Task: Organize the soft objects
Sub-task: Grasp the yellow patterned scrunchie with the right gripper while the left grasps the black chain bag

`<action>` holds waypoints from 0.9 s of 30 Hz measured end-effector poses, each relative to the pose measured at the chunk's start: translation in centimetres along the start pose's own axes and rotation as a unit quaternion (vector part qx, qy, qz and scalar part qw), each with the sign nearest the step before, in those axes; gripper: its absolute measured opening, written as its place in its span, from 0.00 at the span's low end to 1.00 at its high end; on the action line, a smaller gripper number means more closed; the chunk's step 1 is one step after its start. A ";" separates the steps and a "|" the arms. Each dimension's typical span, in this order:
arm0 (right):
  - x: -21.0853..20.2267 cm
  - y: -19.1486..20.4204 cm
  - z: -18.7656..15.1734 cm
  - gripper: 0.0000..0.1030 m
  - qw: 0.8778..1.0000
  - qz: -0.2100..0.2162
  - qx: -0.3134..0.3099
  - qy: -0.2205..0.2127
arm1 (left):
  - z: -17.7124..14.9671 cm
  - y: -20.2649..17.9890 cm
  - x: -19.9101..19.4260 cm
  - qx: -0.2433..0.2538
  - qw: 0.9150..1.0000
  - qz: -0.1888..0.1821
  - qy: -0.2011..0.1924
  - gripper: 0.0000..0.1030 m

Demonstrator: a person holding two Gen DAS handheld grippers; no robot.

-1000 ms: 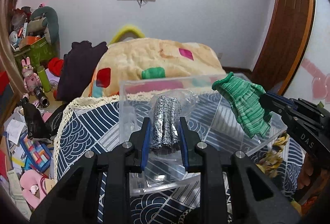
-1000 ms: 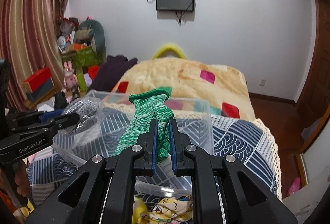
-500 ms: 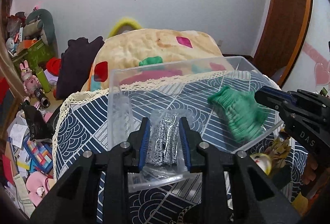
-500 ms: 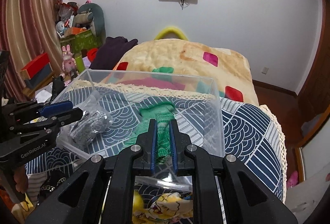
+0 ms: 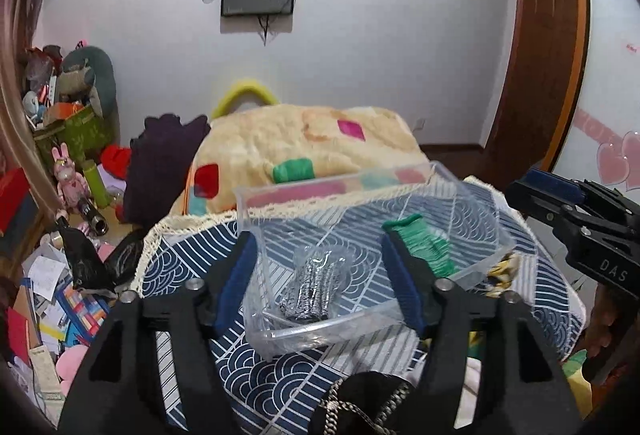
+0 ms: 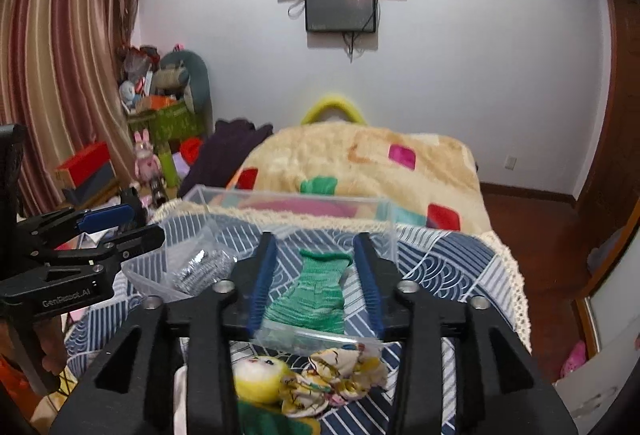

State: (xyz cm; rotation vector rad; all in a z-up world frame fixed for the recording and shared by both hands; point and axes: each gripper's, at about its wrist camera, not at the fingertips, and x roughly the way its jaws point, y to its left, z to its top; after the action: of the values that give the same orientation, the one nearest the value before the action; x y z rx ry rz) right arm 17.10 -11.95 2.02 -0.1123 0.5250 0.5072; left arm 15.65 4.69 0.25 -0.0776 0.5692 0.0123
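Observation:
A clear plastic bin (image 5: 484, 267) sits on the blue patterned bedspread (image 5: 192, 247). Inside it lie a grey knit item in a clear bag (image 5: 316, 281) at the left and a green knit item (image 5: 424, 243) at the right. My left gripper (image 5: 320, 267) is open and empty, above the bin's near edge, with the bagged item between its fingers' line of sight. My right gripper (image 6: 316, 271) is open and empty, above the green item (image 6: 316, 295). The bin (image 6: 384, 207) and the bagged grey item (image 6: 200, 271) also show in the right wrist view.
A yellow-haired rag doll (image 6: 304, 383) lies on the bedspread in front of the bin. A black item with a chain (image 5: 368, 403) lies near me. A beige blanket (image 5: 312, 139) covers the far bed. Toys and clutter (image 5: 64, 243) fill the floor at the left.
Both grippers opened and let go: the bagged grey item and the green item now lie in the bin. Both grippers have pulled back and risen a little.

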 end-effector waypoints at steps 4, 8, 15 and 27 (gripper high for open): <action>-2.1 -0.1 0.0 0.59 1.000 -0.005 0.001 -0.029 | -0.1 -0.2 -2.2 -0.007 1.000 -0.002 -0.023 0.84; -3.5 -0.1 -0.3 0.69 0.999 -0.011 -0.001 -0.049 | -0.7 -0.4 -3.4 -0.015 0.999 -0.001 -0.031 0.95; -4.3 -0.5 -2.0 0.72 0.999 -0.017 0.005 -0.048 | -3.6 -0.6 -2.8 -0.023 1.000 -0.007 0.002 0.96; -2.9 -1.1 -6.2 0.72 1.000 -0.018 0.023 0.007 | -8.9 -1.3 -0.8 -0.020 0.997 -0.018 0.072 0.96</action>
State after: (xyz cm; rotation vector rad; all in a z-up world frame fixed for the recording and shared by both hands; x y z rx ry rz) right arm 12.72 -15.59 -1.87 -0.0813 0.5480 0.4596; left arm 10.23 2.70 -6.65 -0.1285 0.7110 -0.0161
